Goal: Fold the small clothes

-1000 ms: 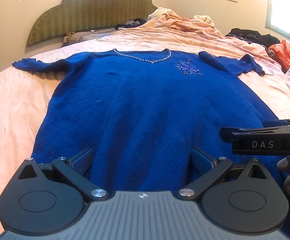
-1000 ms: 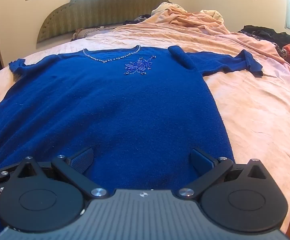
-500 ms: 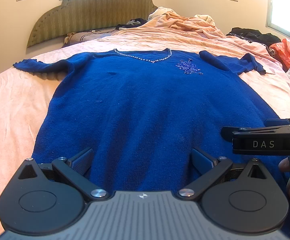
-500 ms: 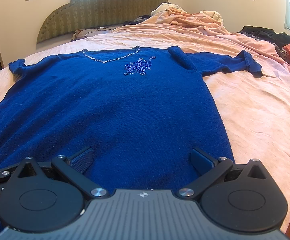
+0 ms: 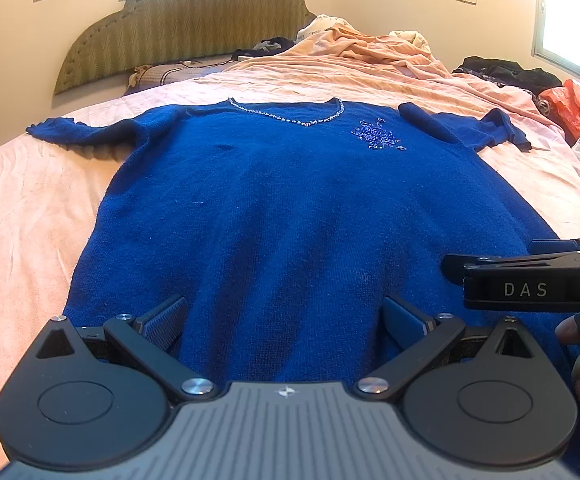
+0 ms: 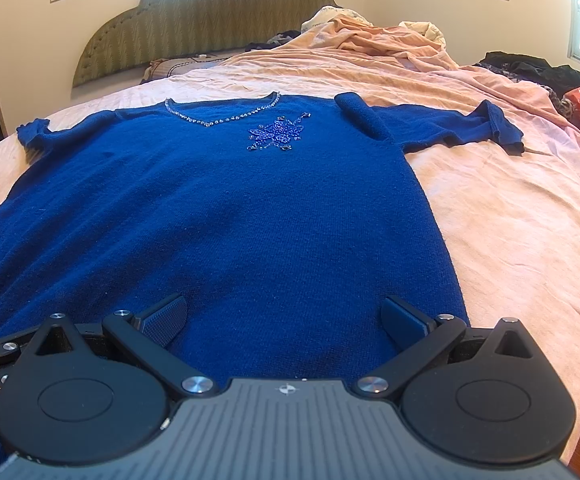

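Lying flat and face up on the peach-pink bed sheet [image 5: 29, 216], the royal-blue knitted short-sleeved sweater [image 5: 290, 208] fills the middle of both views, its hem at 6 o'clock under both tongs and its beaded V-neckline [image 5: 290, 118] toward 12 o'clock. At 10 o'clock its left sleeve [image 5: 73, 134] spreads toward the bed edge. The left tongs [image 5: 285, 320] hang over the hem with both fingers spread wide, gripping nothing. A blue beaded flower motif [image 6: 275, 134] sits just right of the neckline. The right sleeve [image 6: 442, 126] reaches toward 2 o'clock, its cuff turned up. The right tongs [image 6: 285, 318] are likewise wide open and empty, over the hem's right corner. Behind, at 12 o'clock, stands an olive padded headboard [image 6: 209, 12]; crumpled peach bedding [image 6: 370, 36] is heaped at 1 o'clock.
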